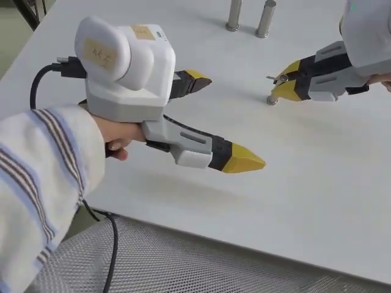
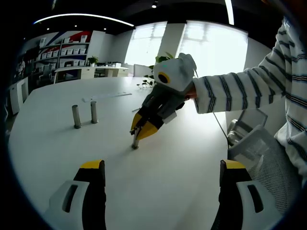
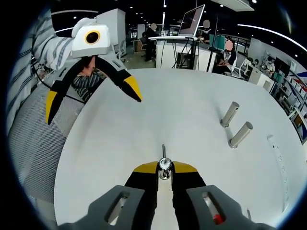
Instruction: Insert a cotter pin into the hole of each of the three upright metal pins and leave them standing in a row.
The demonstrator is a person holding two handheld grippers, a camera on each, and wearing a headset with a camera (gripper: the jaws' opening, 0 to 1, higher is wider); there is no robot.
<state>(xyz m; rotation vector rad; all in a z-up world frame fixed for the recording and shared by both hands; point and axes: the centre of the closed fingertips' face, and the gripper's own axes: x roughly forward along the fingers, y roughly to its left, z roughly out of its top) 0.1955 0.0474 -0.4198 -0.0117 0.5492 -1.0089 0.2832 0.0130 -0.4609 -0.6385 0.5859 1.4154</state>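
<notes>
My right gripper (image 1: 280,87) is shut on a small cotter pin (image 1: 276,78) whose thin legs poke out past the yellow tips (image 3: 163,152). It holds it at the top of one upright metal pin (image 1: 272,99), which stands under the jaws (image 2: 135,142). I cannot tell if the cotter pin sits in the hole. Two more metal pins (image 1: 233,15) (image 1: 266,18) stand side by side farther back (image 3: 230,114) (image 3: 241,134). My left gripper (image 1: 229,119) hovers open and empty over the table, apart from the pins (image 2: 162,167).
The white table (image 1: 317,183) reaches to a near edge, with a grey mesh chair (image 1: 183,262) below it. A black cable (image 1: 36,82) trails from the left gripper. Desks, shelves and seated people are in the room behind.
</notes>
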